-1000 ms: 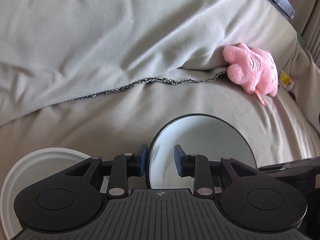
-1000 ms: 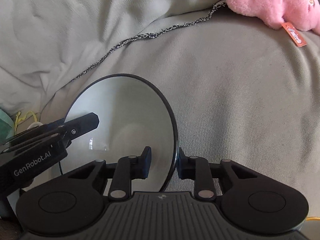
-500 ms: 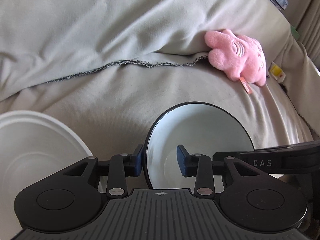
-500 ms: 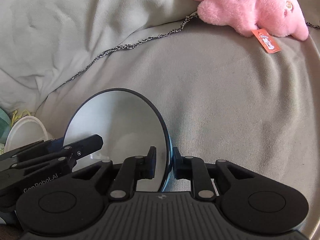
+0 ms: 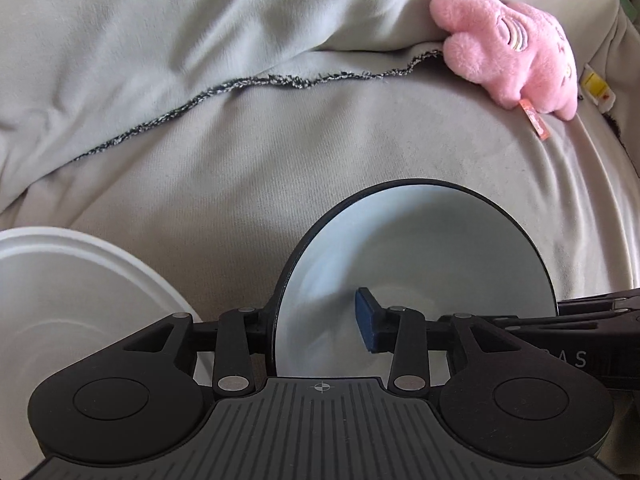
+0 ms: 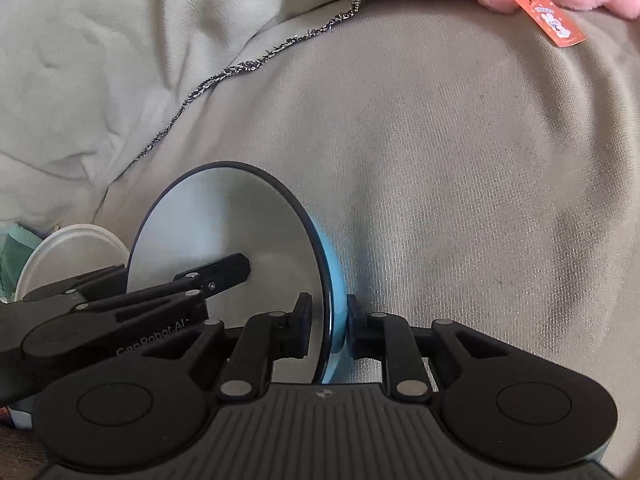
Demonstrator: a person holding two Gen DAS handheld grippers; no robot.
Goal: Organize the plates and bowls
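Note:
A blue bowl with a dark rim and pale inside (image 5: pixel 420 248) is held above a grey sofa cushion (image 5: pixel 248 168). My left gripper (image 5: pixel 316 320) straddles its left rim with the jaws wide apart, one finger inside the bowl (image 5: pixel 366 320). My right gripper (image 6: pixel 329 328) is shut on the bowl's right rim (image 6: pixel 224 232); the blue outside shows by the right pad. A white bowl (image 5: pixel 68 296) sits at lower left and also shows in the right wrist view (image 6: pixel 68 252).
A pink plush toy (image 5: pixel 516 48) with an orange tag lies at the back right by the cushion seam. A grey blanket (image 5: pixel 160 32) with a dark stitched edge covers the back. Green material (image 6: pixel 16 248) lies at the far left.
My left gripper's jaws have opened wider around the bowl's rim. My right gripper has closed onto the opposite rim. Both views have shifted closer over the cushion.

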